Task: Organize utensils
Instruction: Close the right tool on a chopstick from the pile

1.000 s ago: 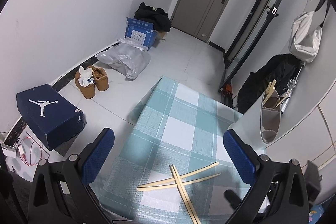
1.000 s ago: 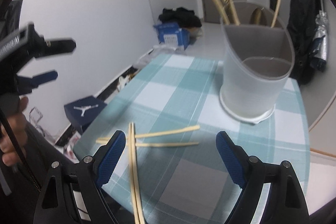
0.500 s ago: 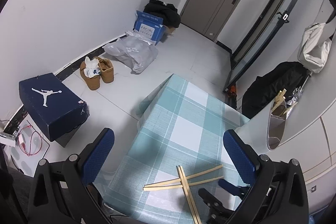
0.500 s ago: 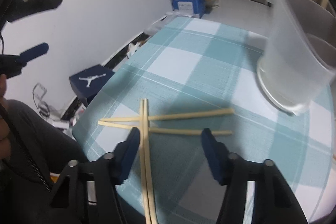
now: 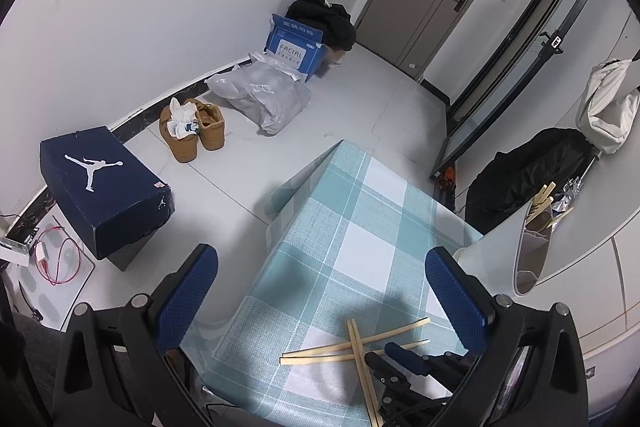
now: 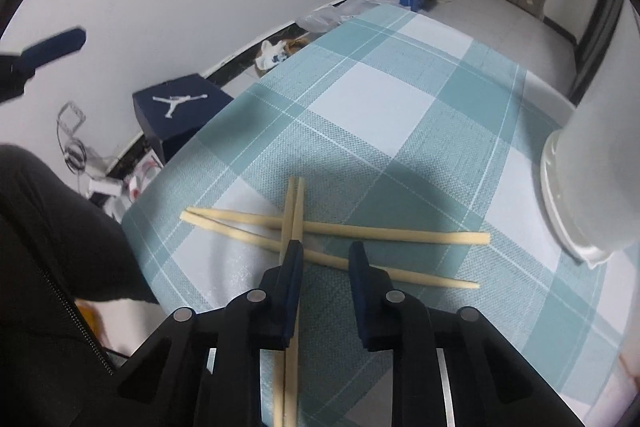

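Right tool (image 6: 325,259) lower now, jaws closing over crossed chopsticks (image 6: 294,211).

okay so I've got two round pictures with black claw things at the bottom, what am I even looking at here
These are not robot arms. A person holds a hand tool in each hand, each with two blue-padded fingers and a wide-angle camera looking along them. One picture comes from the left gripper, open and holding nothing. The other comes from the right gripper, whose fingers are closing low over the chopsticks that lie crossed in two pairs on the checked tablecloth. One pair runs between the fingers, not yet pinched. At the right stands a white utensil holder, with more chopsticks in it.
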Demonstrator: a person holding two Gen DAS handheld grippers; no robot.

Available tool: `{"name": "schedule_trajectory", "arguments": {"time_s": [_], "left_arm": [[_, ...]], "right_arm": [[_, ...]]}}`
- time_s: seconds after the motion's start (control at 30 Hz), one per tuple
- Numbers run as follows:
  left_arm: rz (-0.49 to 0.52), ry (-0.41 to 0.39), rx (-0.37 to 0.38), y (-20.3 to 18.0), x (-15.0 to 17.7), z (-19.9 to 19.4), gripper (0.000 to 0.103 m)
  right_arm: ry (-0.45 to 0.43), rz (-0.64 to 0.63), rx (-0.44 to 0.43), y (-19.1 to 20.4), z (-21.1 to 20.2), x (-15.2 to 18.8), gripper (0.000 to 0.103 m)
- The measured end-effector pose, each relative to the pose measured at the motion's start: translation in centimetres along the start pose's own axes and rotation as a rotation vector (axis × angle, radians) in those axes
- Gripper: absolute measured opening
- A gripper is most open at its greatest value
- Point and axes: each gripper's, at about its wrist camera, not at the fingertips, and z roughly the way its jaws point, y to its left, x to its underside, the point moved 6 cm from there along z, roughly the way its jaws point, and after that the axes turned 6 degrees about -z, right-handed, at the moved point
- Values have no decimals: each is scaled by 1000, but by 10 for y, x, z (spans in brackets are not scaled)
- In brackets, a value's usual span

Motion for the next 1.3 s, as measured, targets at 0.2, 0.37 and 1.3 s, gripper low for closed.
{"name": "schedule_trajectory", "arguments": {"time_s": [0.2, 0.37, 1.3], "left_arm": [[-7, 0, -1, 1, -1, 0, 102], [-23, 5, -2, 4, -3, -1, 102], [-112, 51, 7, 21, 0, 9, 102]], "right_arm": [[12, -28, 0, 5, 1, -2, 17], [12, -6, -19, 4, 2, -3, 17], [15, -37, -7, 1, 0, -7, 5]]}}
